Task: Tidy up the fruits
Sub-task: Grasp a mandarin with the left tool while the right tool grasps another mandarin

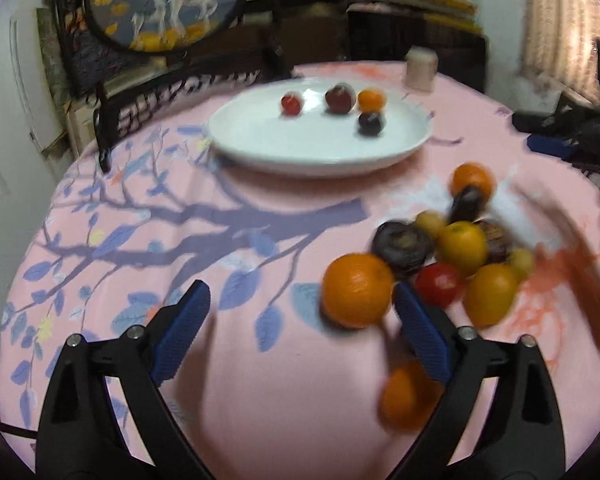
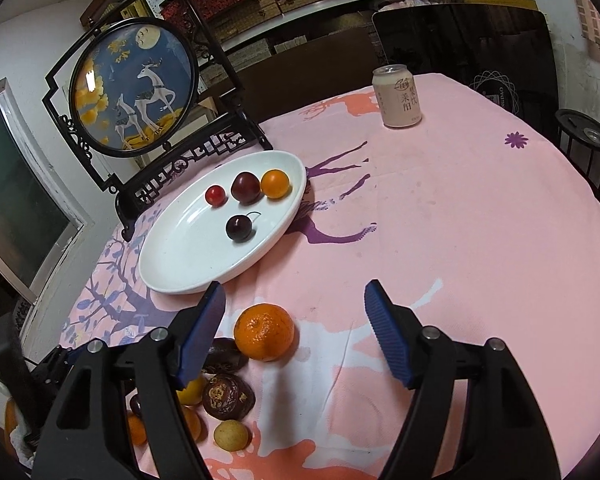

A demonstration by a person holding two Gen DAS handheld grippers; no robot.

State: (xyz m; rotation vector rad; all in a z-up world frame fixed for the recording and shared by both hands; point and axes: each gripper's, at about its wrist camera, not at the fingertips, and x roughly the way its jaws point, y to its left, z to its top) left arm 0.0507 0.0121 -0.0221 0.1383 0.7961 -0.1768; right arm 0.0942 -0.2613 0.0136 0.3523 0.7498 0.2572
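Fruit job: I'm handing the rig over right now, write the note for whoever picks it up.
Left tongs: open, nothing between them, low over the pink tablecloth beside the loose fruit.
Right tongs: open, empty, with the big orange just ahead between the tips, not gripped.
White plate: holds four pieces: small red fruit, dark red plum, small orange, dark cherry.
Left to do: the pile on the cloth, with oranges, dark fruits, a red one and pale yellow ones, still has to go to the plate.
The drink can stands clear at the far side.
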